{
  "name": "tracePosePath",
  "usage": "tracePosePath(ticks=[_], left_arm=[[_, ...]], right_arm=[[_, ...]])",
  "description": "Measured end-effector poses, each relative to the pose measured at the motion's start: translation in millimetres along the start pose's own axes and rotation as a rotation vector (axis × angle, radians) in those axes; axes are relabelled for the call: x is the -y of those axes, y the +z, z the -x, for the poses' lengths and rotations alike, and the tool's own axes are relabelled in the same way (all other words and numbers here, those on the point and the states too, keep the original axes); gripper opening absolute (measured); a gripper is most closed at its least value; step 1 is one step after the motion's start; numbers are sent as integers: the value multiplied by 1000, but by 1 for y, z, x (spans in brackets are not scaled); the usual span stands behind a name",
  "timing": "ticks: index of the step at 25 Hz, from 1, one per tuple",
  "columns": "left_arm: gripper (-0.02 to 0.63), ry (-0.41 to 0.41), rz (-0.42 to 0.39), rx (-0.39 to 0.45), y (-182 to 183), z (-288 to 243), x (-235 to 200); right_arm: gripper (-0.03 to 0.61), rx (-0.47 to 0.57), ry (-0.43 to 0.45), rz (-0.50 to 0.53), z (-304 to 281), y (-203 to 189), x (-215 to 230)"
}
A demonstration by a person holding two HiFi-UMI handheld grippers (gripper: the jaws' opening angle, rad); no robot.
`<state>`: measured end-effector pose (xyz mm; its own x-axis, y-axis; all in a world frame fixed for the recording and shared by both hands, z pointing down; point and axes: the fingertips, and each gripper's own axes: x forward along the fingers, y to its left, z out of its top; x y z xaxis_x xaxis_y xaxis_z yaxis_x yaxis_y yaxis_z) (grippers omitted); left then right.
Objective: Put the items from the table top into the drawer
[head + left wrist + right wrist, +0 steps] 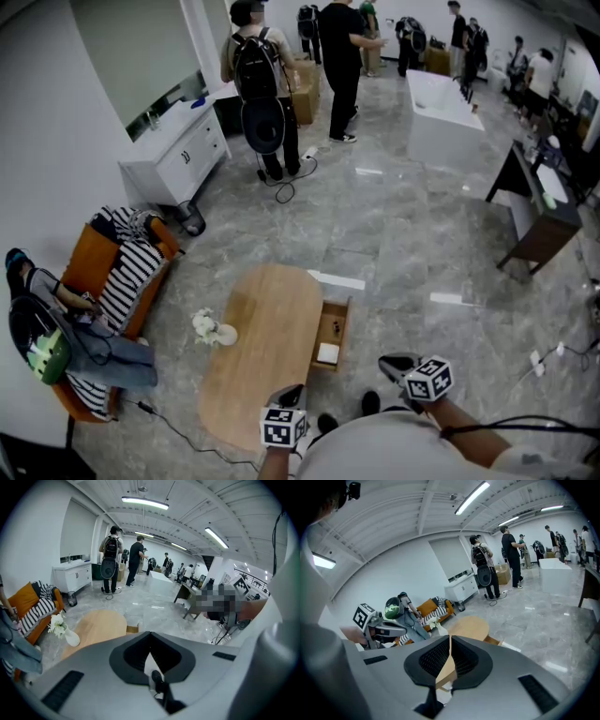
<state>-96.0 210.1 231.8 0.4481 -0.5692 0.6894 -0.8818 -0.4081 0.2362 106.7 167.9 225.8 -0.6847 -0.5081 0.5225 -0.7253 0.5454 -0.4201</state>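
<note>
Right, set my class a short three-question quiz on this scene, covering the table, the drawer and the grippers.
1. True or false: the drawer of the wooden table is pushed fully shut.
2. In the head view, what shows at the table's left edge? A) a vase with white flowers B) a laptop C) a mug
3. Fill in: the left gripper and the right gripper each have jaws that are ____.

Key: 1 false, it is pulled open; 2 A; 3 shut, with nothing held.

left tool [150, 644]: jaws together, empty | right tool [450, 643]: jaws together, empty
</note>
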Motion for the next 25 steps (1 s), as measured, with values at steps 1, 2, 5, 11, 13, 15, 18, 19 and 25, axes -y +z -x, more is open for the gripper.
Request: tracePosePath(ticks=[1,2,5,11,13,15,18,19,25], left_arm=[[2,-2,1,-1,0,-1,1],[2,-3,2,-2,0,-1,1],[2,-4,4,-7,-2,-4,3],[2,3,14,-17,-6,-7,3],[2,8,17,-22,-7,-7,1],[2,13,21,-25,-6,-6,0],[2,17,27,-23,-3,-6,-1],[2,17,25,-22,-1,-6,-1],[2,23,15,-22,6,-13,-3]], right_arm=[[40,-1,1,-1,0,0,1],[40,-2,2,-3,-1,-1,1],[40,-4,6,-5,-3,-2,3],[40,-5,15,-4,-7,2,6],[40,-7,19,-3,-9,3,6],[40,-9,22,-2,-10,4,6],[40,-12,26,-1,-11,6,7],[40,-13,27,0,-11,7,8],[40,-14,28,12,-12,11,14]])
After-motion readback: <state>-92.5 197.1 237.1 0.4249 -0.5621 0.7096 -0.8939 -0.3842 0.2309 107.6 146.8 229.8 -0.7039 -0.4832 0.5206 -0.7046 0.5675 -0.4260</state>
